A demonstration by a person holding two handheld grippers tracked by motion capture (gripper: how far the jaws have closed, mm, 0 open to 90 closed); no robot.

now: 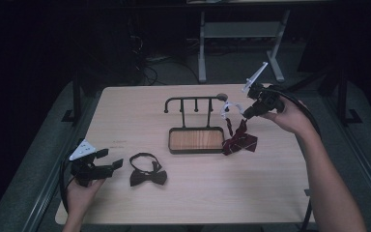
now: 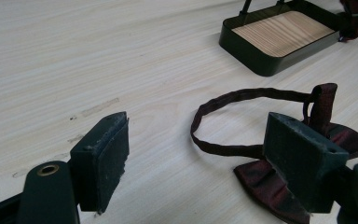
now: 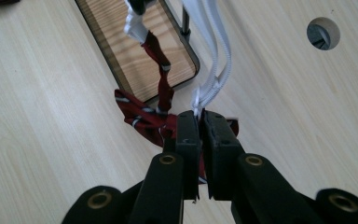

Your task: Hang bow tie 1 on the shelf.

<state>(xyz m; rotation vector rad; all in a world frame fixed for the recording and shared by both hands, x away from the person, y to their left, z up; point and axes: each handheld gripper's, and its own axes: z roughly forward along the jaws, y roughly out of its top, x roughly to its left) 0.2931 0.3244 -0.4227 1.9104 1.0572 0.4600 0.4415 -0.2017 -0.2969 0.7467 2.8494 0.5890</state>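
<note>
In the high view, your landmark is the black hook stand (image 1: 195,126) with its wooden tray base, near the middle of the table (image 1: 125,106). Two bow ties are out: a dark bow tie (image 1: 148,171) lies flat in front of the stand and to its left, and a red striped bow tie (image 1: 240,139) rests against the stand's right end. Its white strap (image 1: 228,107) rises to the right end of the stand's hook bar, so the bar and tray corner crowd that side. Your right gripper (image 1: 245,112) sits just right of the stand, at the strap. Your left gripper (image 1: 113,159) rests well left of the stand, just beside the dark bow tie.

In the left gripper view, your jaws stand wide apart with nothing between them. The dark bow tie (image 2: 270,154) lies partly behind the right-hand jaw, its loop spread on the table, and the stand's tray (image 2: 279,42) is far beyond.

In the right gripper view, your right gripper (image 3: 200,123) has its jaws nearly together, pinching the white strap (image 3: 216,60). The red striped bow tie (image 3: 144,116) hangs just beyond the jaws, beside the tray corner (image 3: 186,70). One round hole (image 3: 323,33) shows in the table, away from the stand.
</note>
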